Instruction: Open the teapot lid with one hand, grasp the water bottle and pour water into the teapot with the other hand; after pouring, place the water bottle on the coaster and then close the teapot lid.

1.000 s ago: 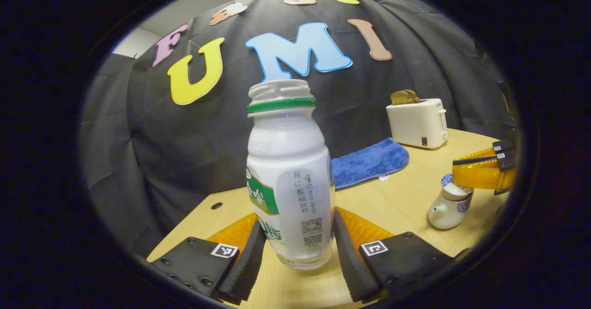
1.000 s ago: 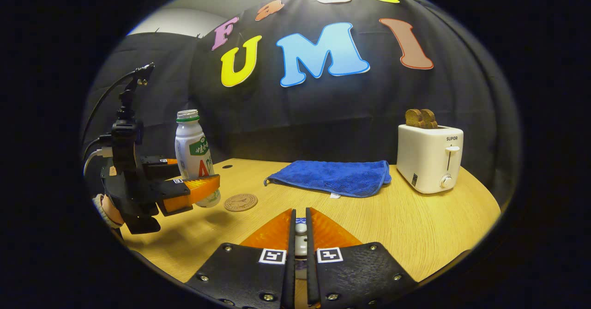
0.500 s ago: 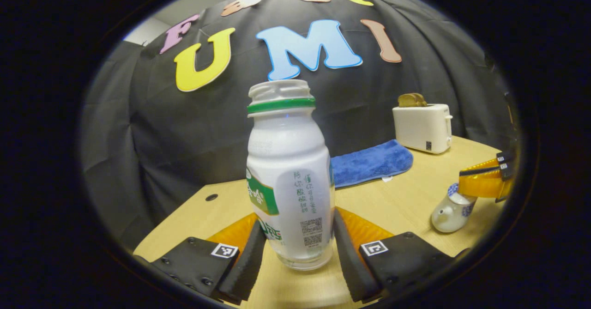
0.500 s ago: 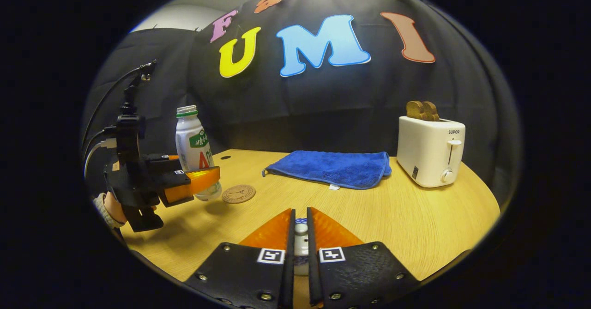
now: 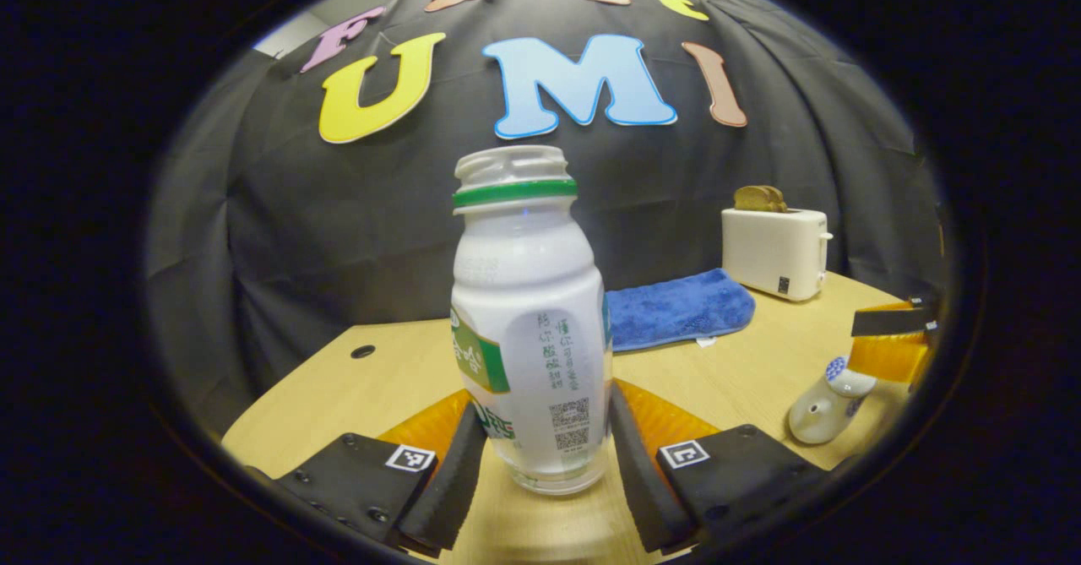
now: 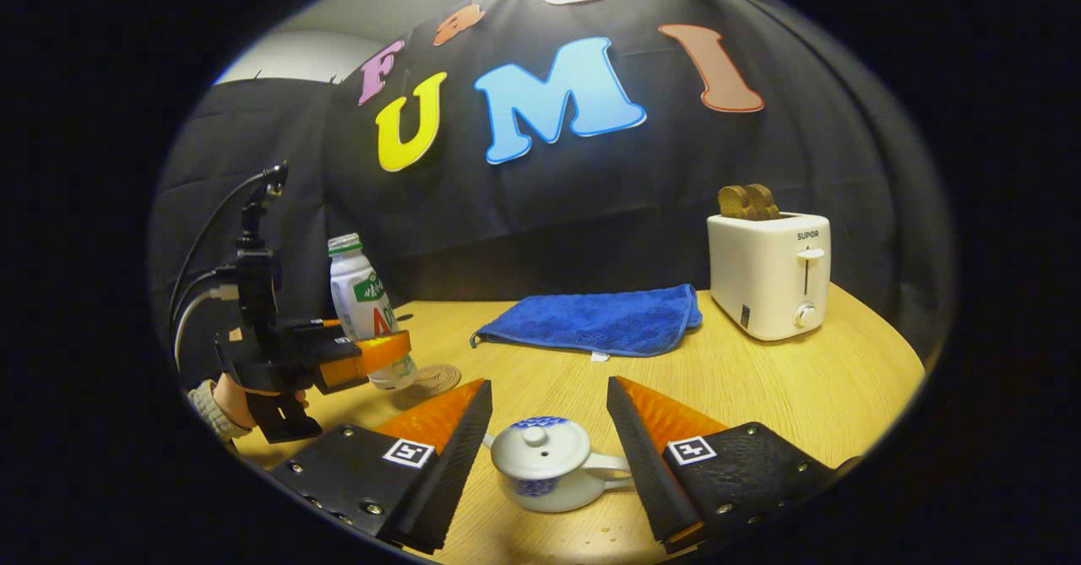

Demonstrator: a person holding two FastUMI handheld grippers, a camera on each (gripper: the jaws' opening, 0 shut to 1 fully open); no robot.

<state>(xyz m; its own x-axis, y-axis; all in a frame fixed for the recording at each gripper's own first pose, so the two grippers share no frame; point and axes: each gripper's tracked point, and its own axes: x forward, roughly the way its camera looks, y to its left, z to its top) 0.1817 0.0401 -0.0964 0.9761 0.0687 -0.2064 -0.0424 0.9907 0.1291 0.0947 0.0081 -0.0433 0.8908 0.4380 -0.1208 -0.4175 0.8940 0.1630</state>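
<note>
Left gripper (image 5: 540,455) clamps the water bottle (image 5: 530,328) low on its body, both fingers pressing its sides — the bottle upright, uncapped, seemingly just above the bench (image 6: 760,396), over the coaster (image 6: 435,377). Right gripper (image 6: 549,442) stands wide open around the teapot (image 6: 549,474), fingers apart from it; the lid (image 6: 540,447) sits on the pot. Behind lie a blue cloth (image 6: 595,320) and a toaster (image 6: 768,274).

water bottle (image 6: 369,312) hides part of coaster (image 6: 439,377).

The wooden table (image 6: 760,396) bears a blue cloth (image 6: 591,322), toaster (image 6: 770,276), teapot (image 6: 545,466) and coaster (image 6: 437,377) (partly hidden, perhaps under the bottle (image 6: 369,312)).
</note>
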